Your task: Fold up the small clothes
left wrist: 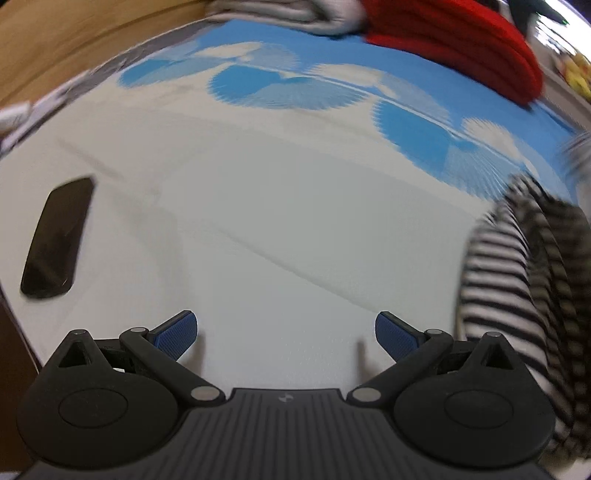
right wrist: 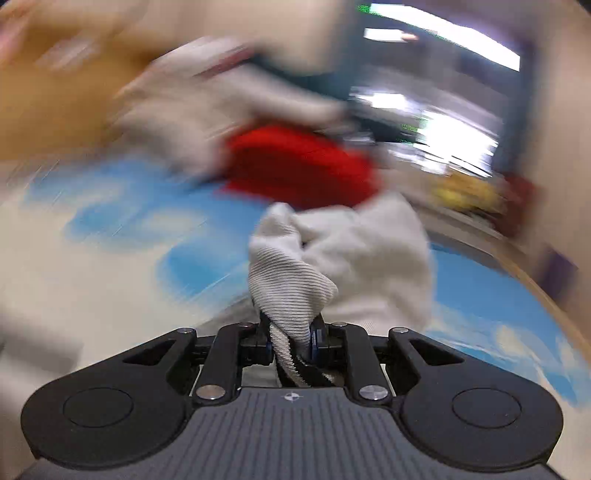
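My left gripper (left wrist: pixel 286 336) is open and empty, low over the white part of a blue-and-white cloth (left wrist: pixel 280 229) that covers the table. A black-and-white striped garment (left wrist: pixel 517 280) hangs at the right edge of the left wrist view. My right gripper (right wrist: pixel 291 341) is shut on a white ribbed garment (right wrist: pixel 295 280) with a black-and-white striped edge, and holds it bunched up above the cloth (right wrist: pixel 110 266). The right wrist view is blurred by motion.
A folded red garment (left wrist: pixel 461 48) and a folded grey one (left wrist: pixel 280 14) lie at the far edge of the cloth; the red one also shows in the right wrist view (right wrist: pixel 299 166). A black phone-like slab (left wrist: pixel 57 238) lies at the left. A wooden surface (left wrist: pixel 55 40) lies beyond the cloth.
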